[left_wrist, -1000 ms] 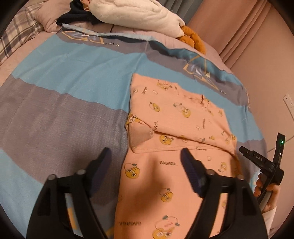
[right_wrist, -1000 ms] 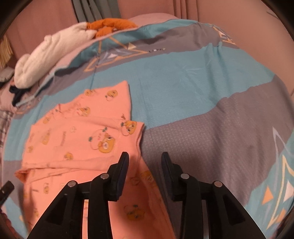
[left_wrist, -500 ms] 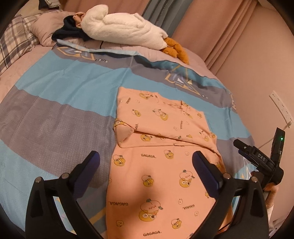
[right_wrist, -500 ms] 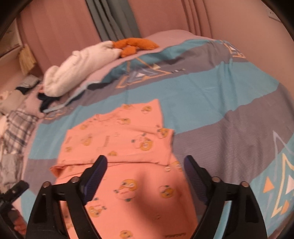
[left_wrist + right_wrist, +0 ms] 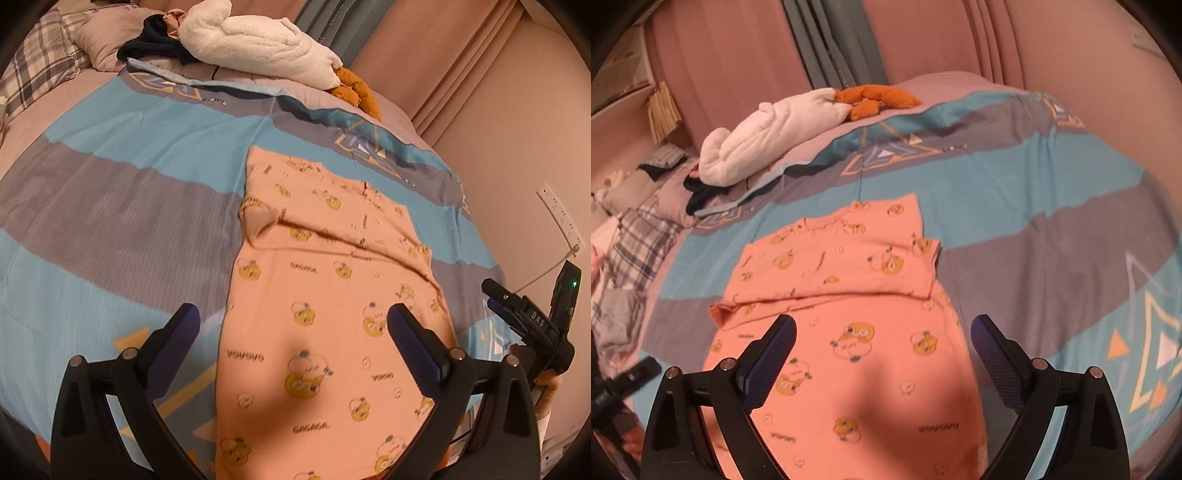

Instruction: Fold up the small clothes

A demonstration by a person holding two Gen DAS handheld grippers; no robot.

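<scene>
The left hand-held gripper (image 5: 293,323) is pointing obliquely downward, jaws standing wide apart with nothing between the pads. The right hand-held gripper (image 5: 882,334) is pointing obliquely downward, jaws opening, nothing between them. A hand (image 5: 546,384) is gripping its handle.

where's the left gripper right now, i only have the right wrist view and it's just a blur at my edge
Observer: The left gripper hangs over the lower half of the orange shirt. Its jaws are wide, with nothing between the pads.
Operator: ok and is the folded-in sleeve lying flat
Observer: Not quite. In the left wrist view the sleeve corner at the shirt's left edge is turned up and shows its paler inside.
</scene>
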